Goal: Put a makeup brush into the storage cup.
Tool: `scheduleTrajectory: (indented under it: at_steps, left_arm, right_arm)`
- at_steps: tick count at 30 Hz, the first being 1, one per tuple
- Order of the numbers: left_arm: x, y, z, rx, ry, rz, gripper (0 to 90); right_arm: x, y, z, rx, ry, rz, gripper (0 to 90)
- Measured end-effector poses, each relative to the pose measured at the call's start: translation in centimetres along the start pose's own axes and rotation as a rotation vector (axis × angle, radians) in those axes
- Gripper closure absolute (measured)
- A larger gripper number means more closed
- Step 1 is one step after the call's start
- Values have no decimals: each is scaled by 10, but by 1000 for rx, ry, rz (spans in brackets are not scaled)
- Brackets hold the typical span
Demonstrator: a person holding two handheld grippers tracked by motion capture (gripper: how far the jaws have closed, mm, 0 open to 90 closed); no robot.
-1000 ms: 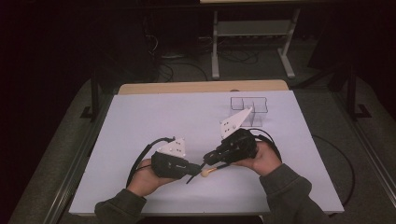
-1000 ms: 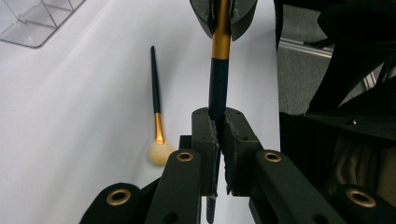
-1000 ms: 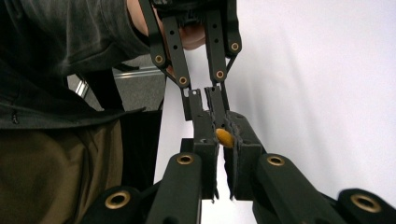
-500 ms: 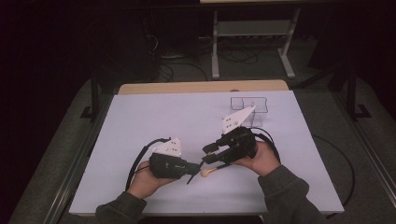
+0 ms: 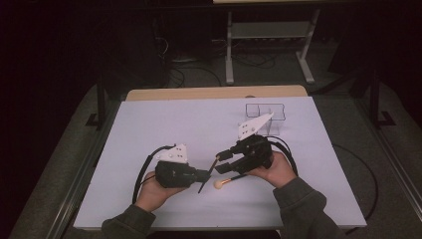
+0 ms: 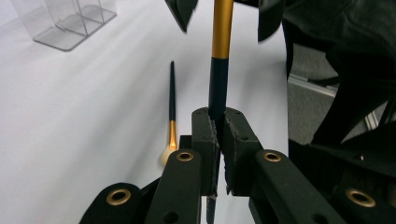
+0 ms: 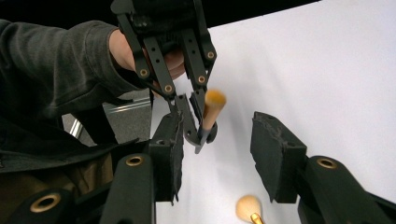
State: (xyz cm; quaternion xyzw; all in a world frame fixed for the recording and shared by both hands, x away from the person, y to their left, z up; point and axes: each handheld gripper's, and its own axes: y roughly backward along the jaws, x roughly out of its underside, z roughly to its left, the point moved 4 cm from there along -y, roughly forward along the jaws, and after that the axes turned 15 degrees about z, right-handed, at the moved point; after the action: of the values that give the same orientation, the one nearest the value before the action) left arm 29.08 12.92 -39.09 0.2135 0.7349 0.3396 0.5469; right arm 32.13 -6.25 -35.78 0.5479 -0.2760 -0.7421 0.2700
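Note:
A slim brush [image 6: 218, 88] with a dark handle and a gold band is clamped upright-slanted in my left gripper [image 6: 219, 135], which is shut on it. In the high view the left gripper [image 5: 200, 176] points right at this brush [image 5: 209, 173]. My right gripper [image 7: 217, 149] faces it; its jaws have just been opening and stand apart on either side of the brush's gold end [image 7: 213, 103], not pressing it. In the high view the right gripper [image 5: 225, 162] is close above a second brush [image 5: 226, 181] with a cream head, which lies on the white table.
A clear plastic organiser [image 5: 265, 115] with several compartments stands at the back right of the white tabletop [image 5: 164, 124]. Cables trail from both grippers toward the person's sleeves. The wooden table edge [image 5: 214, 92] runs along the far side.
The right gripper's jaws have spread apart off the brush that both grippers held. The left gripper keeps its grip. Neither hand has shifted noticeably.

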Motion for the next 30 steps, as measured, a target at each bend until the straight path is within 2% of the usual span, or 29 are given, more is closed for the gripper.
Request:
scheduleTrajectory:
  at_steps: [8,17,23,30]
  left_arm:
    - [-3,7,7,-12,29,-51,841]
    - [-6,4,8,-26,27,-55,841]
    - [-9,4,8,-30,33,-59,840]
    - [-10,2,7,-26,19,-60,840]
  right_arm:
    - [-4,-4,-5,0,-12,-24,595]
    - [-10,-11,-8,-11,-26,-48,690]
    - [-11,-9,-9,-29,-27,-72,793]
    - [-10,-8,-9,-31,-26,-79,825]
